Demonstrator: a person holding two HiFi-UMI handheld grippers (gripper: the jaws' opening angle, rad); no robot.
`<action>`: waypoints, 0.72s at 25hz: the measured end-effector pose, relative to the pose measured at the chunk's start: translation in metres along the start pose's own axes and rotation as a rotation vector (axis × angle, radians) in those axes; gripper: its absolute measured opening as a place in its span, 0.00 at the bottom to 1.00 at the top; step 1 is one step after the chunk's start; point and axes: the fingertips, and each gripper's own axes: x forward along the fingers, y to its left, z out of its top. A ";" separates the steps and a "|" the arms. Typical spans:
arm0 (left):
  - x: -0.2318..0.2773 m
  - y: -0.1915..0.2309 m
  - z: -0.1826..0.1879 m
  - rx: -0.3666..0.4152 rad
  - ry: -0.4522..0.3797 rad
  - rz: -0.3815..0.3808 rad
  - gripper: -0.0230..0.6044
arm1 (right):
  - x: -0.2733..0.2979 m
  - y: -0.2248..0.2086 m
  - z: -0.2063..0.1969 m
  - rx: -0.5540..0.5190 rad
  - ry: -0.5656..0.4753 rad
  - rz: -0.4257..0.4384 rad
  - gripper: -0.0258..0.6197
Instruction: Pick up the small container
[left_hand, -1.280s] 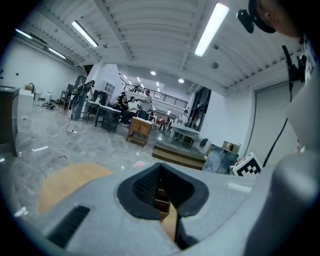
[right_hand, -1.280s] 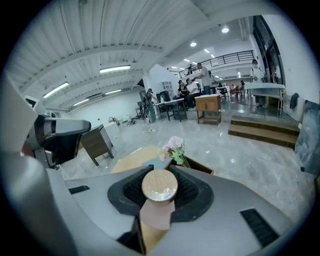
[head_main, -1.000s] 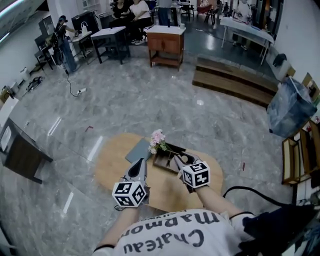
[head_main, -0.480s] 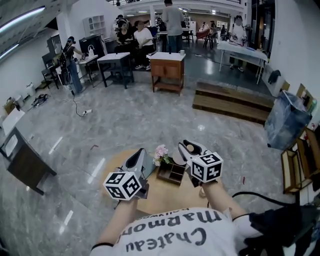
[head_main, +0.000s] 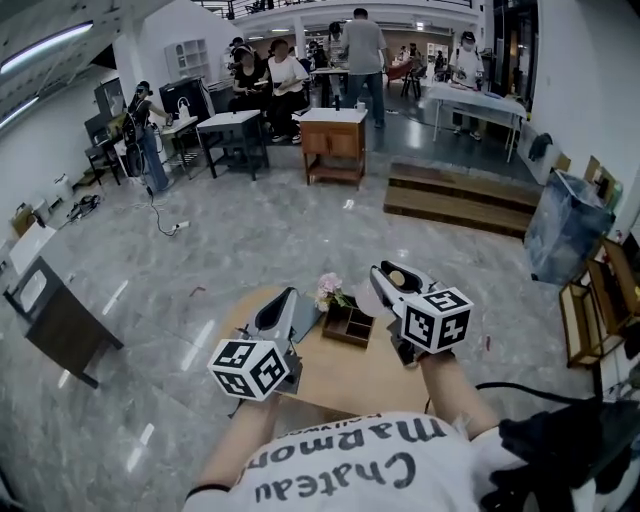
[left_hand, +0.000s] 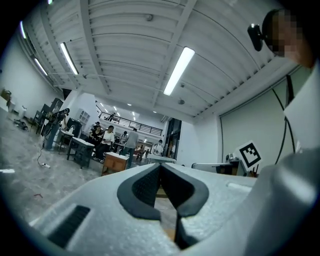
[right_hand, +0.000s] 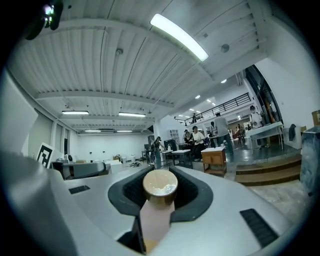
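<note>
Both your grippers hang above the round wooden surface. Your right gripper has its jaws clamped on the small container, gold-topped and clear of the surface. Your left gripper has its jaws closed together, empty. Farther off, a dark divided tray sits beside pink flowers.

Pale pink on the body of the small container, golden tan on its lid. Light grey shells and dark grey dotted pads on the fingers of the left gripper and the right gripper — black-and-white square markers on each cube. Light wood desk, pink flowers, dark brown box, grey marbled floor.
</note>
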 end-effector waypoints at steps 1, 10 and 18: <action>-0.009 -0.005 0.001 0.002 -0.002 -0.004 0.06 | -0.010 0.009 0.000 0.001 -0.006 0.000 0.19; -0.099 -0.068 -0.009 0.007 0.022 -0.055 0.06 | -0.105 0.077 -0.014 0.007 -0.030 -0.020 0.19; -0.155 -0.104 -0.027 -0.024 0.069 -0.070 0.06 | -0.165 0.109 -0.049 0.061 0.021 -0.052 0.19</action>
